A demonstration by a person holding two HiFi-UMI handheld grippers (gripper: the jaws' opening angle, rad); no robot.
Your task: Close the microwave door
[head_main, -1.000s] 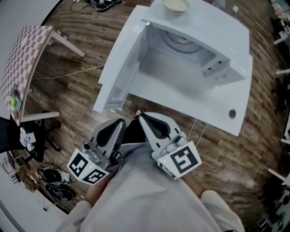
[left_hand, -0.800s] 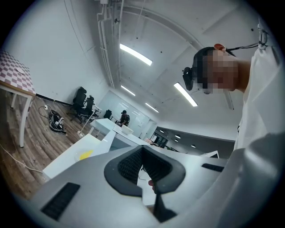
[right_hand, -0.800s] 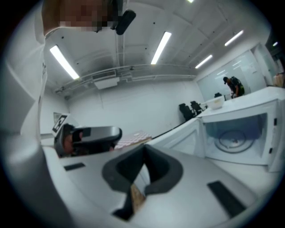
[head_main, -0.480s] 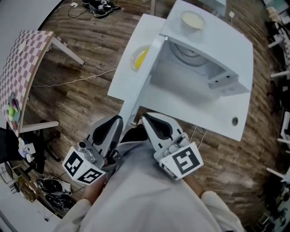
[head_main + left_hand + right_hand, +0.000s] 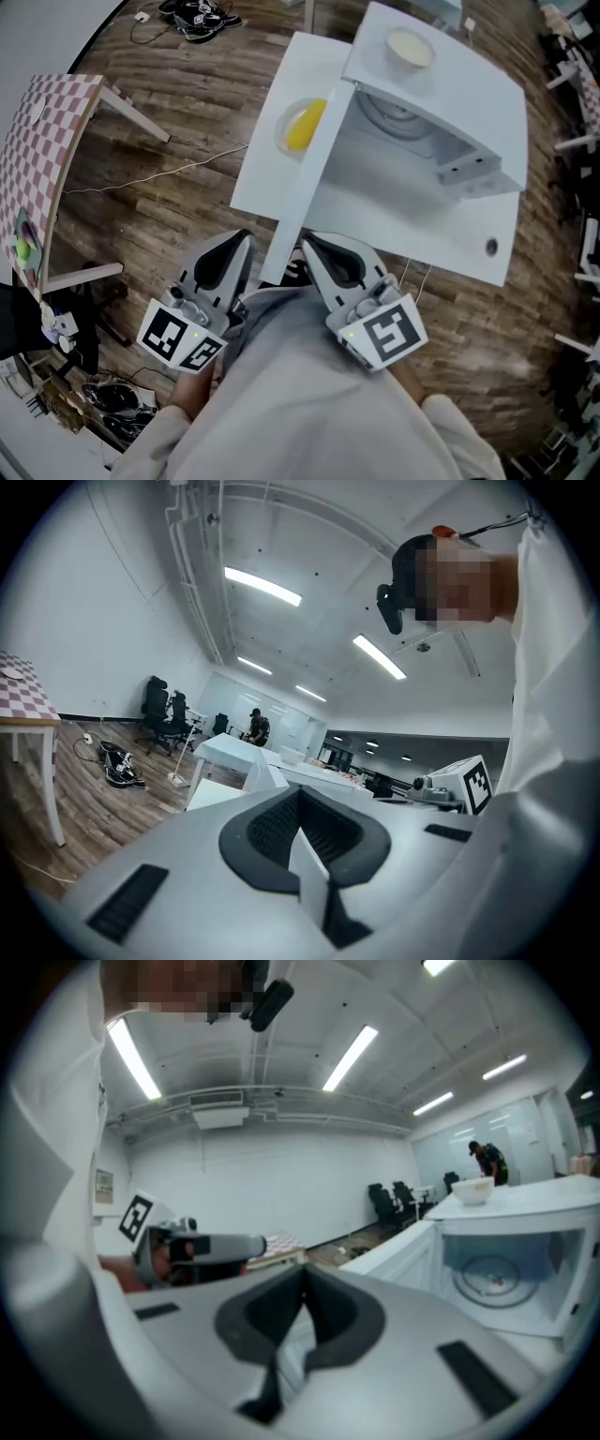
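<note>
White microwave [image 5: 469, 84] on white table [image 5: 262, 178], cavity exposed, glass turntable [image 5: 495, 1279] inside. White microwave door [image 5: 306, 183] open, edge-on in head view, free end reaching down between both tools (contact with either: cannot tell). Left tool [image 5: 240, 242] clenched, nothing between jaws. Right tool [image 5: 311, 244] likewise clenched, empty. Cream bowl [image 5: 411, 47] atop microwave. Yellow item in clear dish [image 5: 300, 127] on table, partly hidden behind door. Tool handles cut off by grey-clad torso [image 5: 300, 403].
</note>
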